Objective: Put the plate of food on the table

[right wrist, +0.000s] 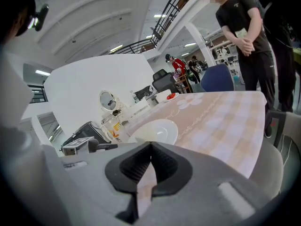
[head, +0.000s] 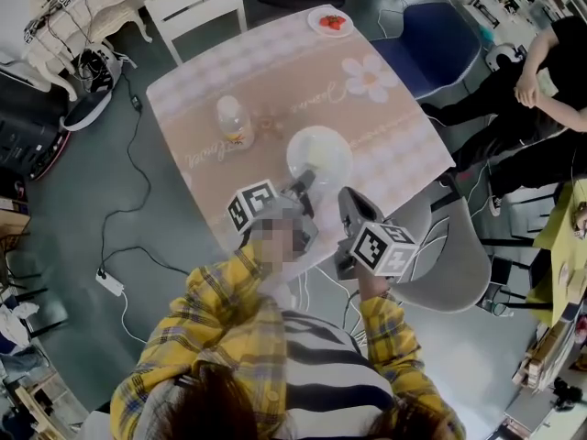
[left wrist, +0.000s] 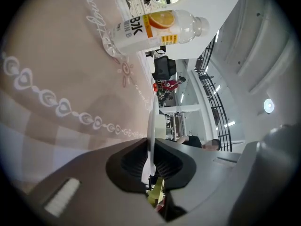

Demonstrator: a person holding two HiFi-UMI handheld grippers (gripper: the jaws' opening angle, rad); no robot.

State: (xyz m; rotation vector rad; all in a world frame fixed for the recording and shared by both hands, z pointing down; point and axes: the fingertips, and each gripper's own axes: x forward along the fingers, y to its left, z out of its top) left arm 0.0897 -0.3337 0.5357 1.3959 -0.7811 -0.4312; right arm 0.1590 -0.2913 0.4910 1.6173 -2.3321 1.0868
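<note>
A person in a yellow plaid shirt [head: 206,337] stands at the near edge of a surface [head: 275,71] covered in a pale pink checked cloth with daisy prints, holding a pair of tongs in each hand.

The left tongs [head: 307,180] are pinched on the near rim of a white plate [head: 321,154]. In the left gripper view, the thin rim [left wrist: 151,121] runs edge-on between the two pads of these tongs [left wrist: 151,147]. The white plate looks empty. It lies over the near part of the surface; whether it rests on the cloth cannot be told.

The right tongs [head: 348,195] sit just right of the white plate, apart from it. In the right gripper view, these tongs [right wrist: 150,147] are pressed together at their tips with nothing between them, and the white plate [right wrist: 157,132] shows just beyond.

To the left of the white plate stands a clear bottle [head: 234,122] with an orange-fruit label, seen also in the left gripper view [left wrist: 155,29].

The plate of food [head: 330,21], small and holding something red, stands on the far corner of the surface, well apart from both tongs [right wrist: 170,96].

A grey chair [head: 454,264] stands at the near right, a blue chair [head: 431,49] at the far right, and a white chair [head: 197,3] at the far side. A person in black [head: 541,81] is at the right with hands clasped.
</note>
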